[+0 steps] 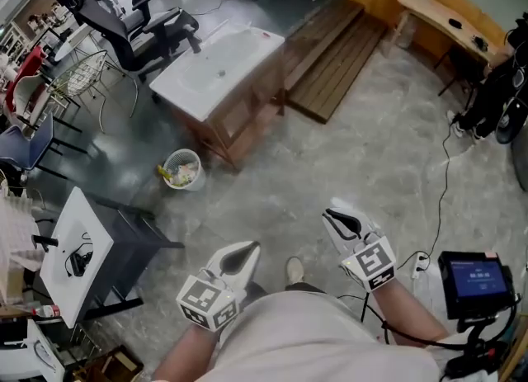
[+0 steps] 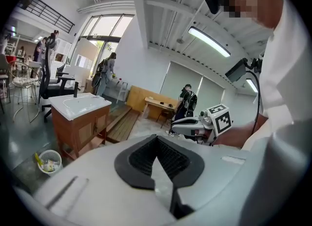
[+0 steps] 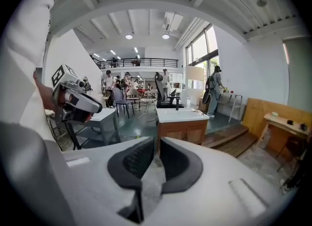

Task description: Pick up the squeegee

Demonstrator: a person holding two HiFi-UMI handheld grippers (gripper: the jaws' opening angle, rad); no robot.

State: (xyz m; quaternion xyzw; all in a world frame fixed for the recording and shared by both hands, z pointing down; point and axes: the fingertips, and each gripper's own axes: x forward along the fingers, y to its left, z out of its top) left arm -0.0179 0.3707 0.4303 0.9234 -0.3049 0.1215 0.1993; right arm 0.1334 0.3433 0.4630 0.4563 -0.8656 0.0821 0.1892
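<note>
I can't find the squeegee in any of my three views, so the relation the next move turns on stays open: I have no long axis to line up on and no direction to steer. The likeliest place, as a guess only, is the washbasin cabinet (image 1: 177,91) standing out on the floor. It lies well ahead of both grippers and a little to the left. A small red thing (image 1: 266,34) sits at the basin's far right corner, too small for me to name. The white desk (image 1: 91,232) at the left edge carries only a black corded item (image 1: 78,263), and a wastebasket (image 1: 181,168) stands near the cabinet's near corner.

Both grippers are held low in front of the person's body, well apart from all of that furniture. The right gripper view looks almost straight at the cabinet, with its front showing just above the jaw line. The left gripper view has the cabinet off to its left. On that alone I judge the right hand better lined up, though neither is meaningfully nearer.

The left gripper (image 2: 156,139) has its pad tips meeting, and it's empty. The right gripper (image 3: 157,144) shows only a thin slit between its pads, with nothing in it and nothing touching it.
</note>
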